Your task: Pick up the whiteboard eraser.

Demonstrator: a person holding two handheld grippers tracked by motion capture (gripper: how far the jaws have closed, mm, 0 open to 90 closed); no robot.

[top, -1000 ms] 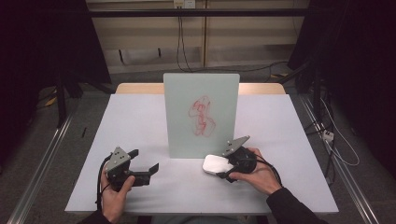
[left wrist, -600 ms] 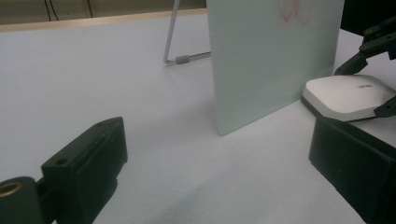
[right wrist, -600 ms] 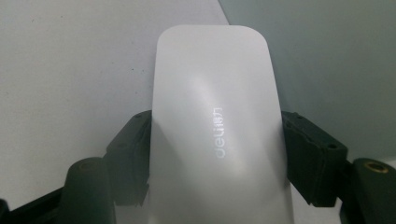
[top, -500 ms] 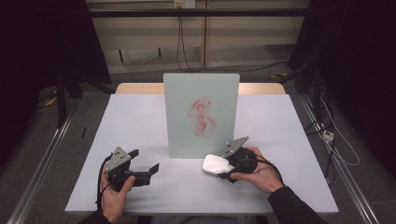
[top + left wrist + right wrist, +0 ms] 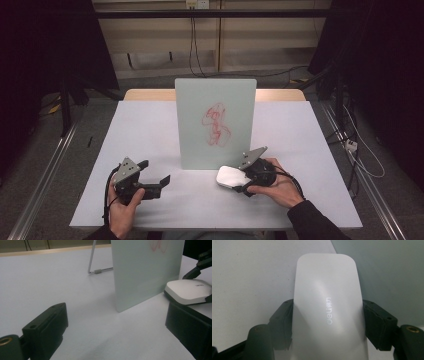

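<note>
A pale upright board (image 5: 215, 122) with a red scribble (image 5: 216, 124) stands in the middle of the white table (image 5: 145, 125). Just in front of its lower right corner lies a white rounded eraser (image 5: 229, 176) with printed lettering on top (image 5: 328, 307). My right gripper (image 5: 240, 179) is shut on it, its black jaws pressing both long sides (image 5: 328, 315). My left gripper (image 5: 155, 172) rests near the front left of the table, open, with nothing between its jaws (image 5: 117, 315). The eraser (image 5: 190, 290) also lies to the right in the left gripper view.
A thin metal leg (image 5: 96, 271) props the board from behind. A wooden strip (image 5: 150, 94) runs along the table's far edge. Cables (image 5: 360, 160) trail on the floor to the right, and metal rails (image 5: 45, 175) run along the left side.
</note>
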